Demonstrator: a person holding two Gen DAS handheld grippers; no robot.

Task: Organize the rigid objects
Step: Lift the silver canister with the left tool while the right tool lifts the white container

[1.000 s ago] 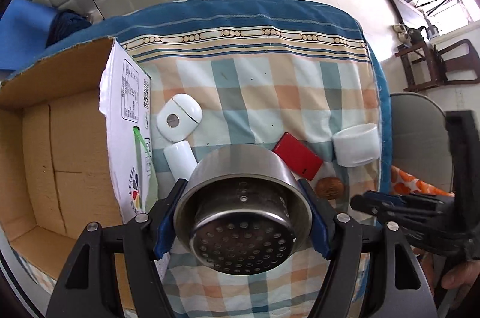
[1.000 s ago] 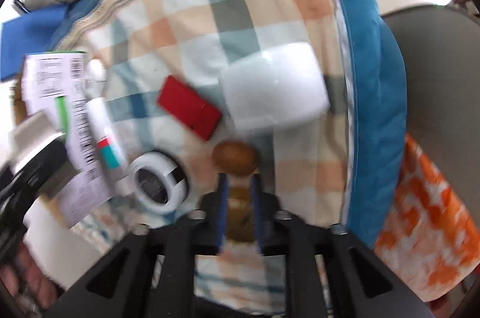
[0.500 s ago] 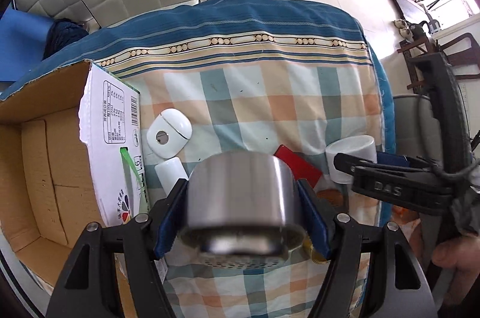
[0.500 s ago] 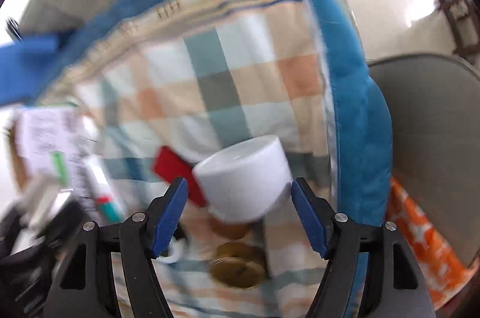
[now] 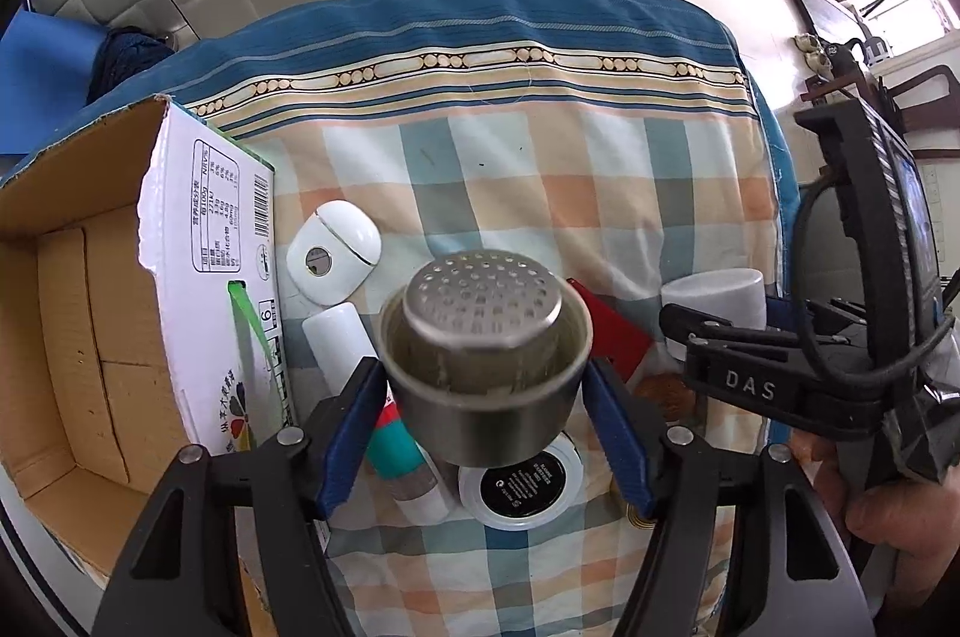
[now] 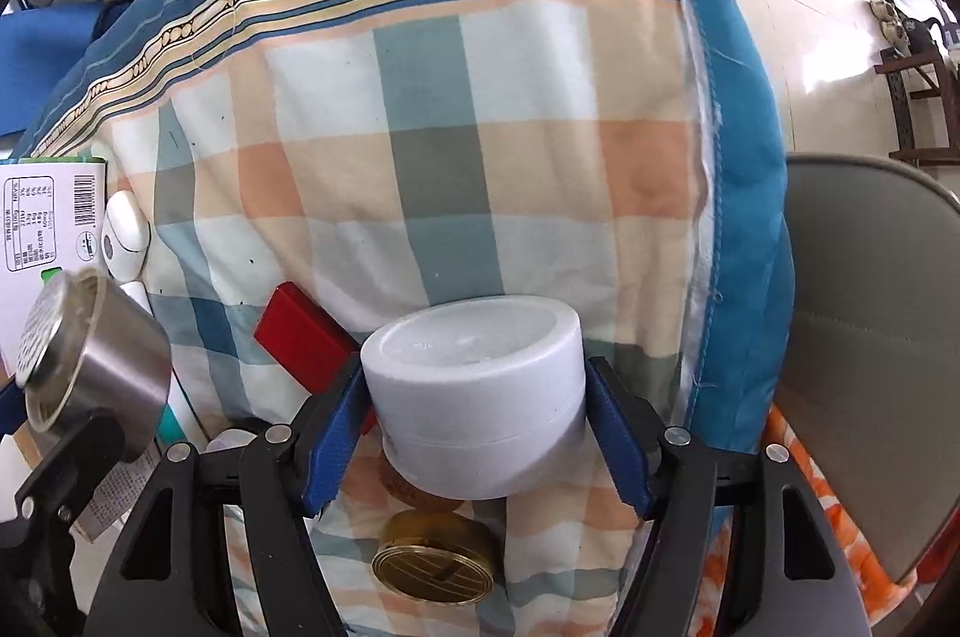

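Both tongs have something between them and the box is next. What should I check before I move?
1. Left tongs on the steel strainer cup: ok. A pad sits on each side, the jaws are closing, and the cup is off the cloth.
2. Right tongs on the white tub: ok. The pads meet both sides and the jaws are closing.
3. Tub level: not ok. It sits tilted over a brown round piece.
4. Tub lifted clear of the cloth: cannot tell.
5. Cardboard box open with bare floor showing: ok.
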